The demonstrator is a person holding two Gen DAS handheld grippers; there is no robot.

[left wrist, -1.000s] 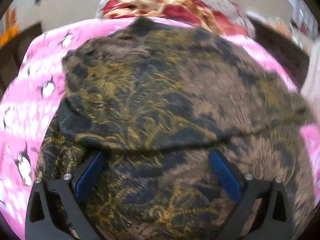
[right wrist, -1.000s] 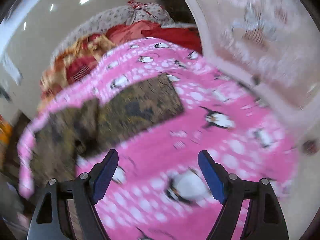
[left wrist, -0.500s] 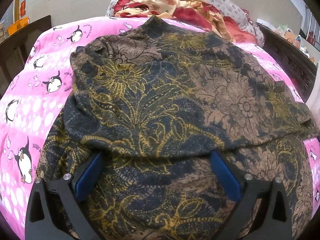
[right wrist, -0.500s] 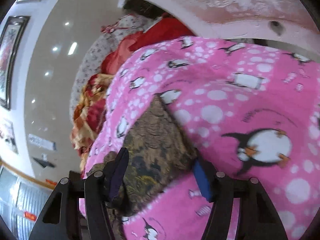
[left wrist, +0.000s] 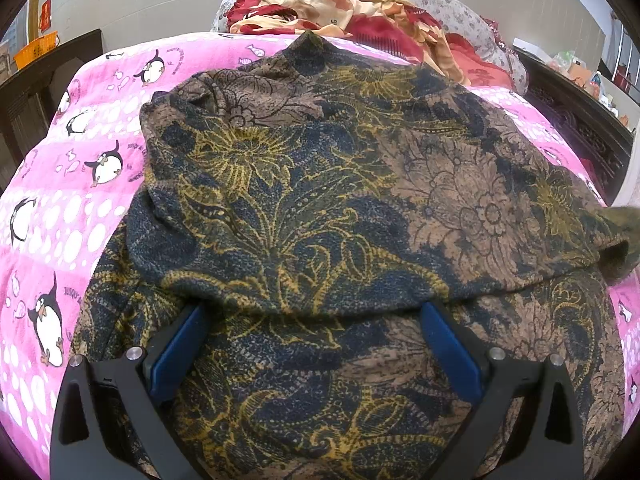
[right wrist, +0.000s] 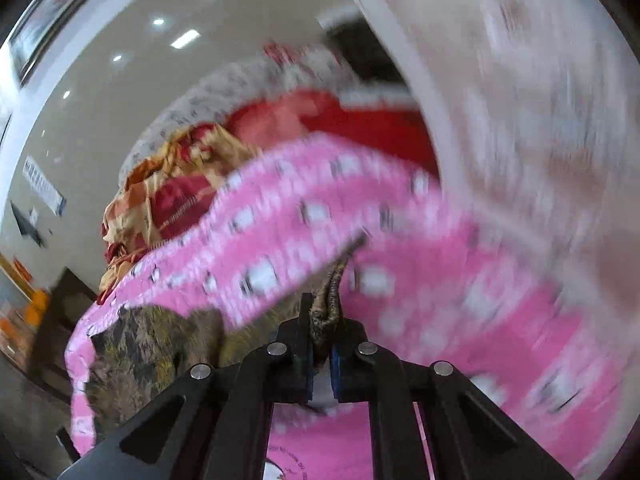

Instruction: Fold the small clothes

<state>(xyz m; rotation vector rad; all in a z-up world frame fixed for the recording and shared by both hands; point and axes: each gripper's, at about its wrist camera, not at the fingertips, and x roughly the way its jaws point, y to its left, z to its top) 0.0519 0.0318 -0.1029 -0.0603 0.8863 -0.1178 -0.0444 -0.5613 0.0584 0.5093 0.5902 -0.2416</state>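
A dark garment with a gold and brown floral print [left wrist: 340, 200] lies on a pink penguin blanket [left wrist: 72, 208], its upper layer folded toward me. My left gripper [left wrist: 312, 344] is open, low over the garment, with its blue pads [left wrist: 180, 348] tucked under the fold's near edge. In the right wrist view, which is blurred, my right gripper [right wrist: 320, 354] is shut on an edge of the garment [right wrist: 332, 300] and a fold of the pink blanket [right wrist: 460, 288]. More of the garment [right wrist: 152, 344] shows at the lower left.
A heap of red, orange and floral bedding [left wrist: 360, 8] lies at the far end of the bed. A dark wooden bed frame [left wrist: 576, 120] runs along the right side. A pale patterned wall [right wrist: 540, 100] rises close on the right.
My right gripper has closed from wide open onto the garment's edge and is moving fast. My left gripper has stayed open in place over the garment.
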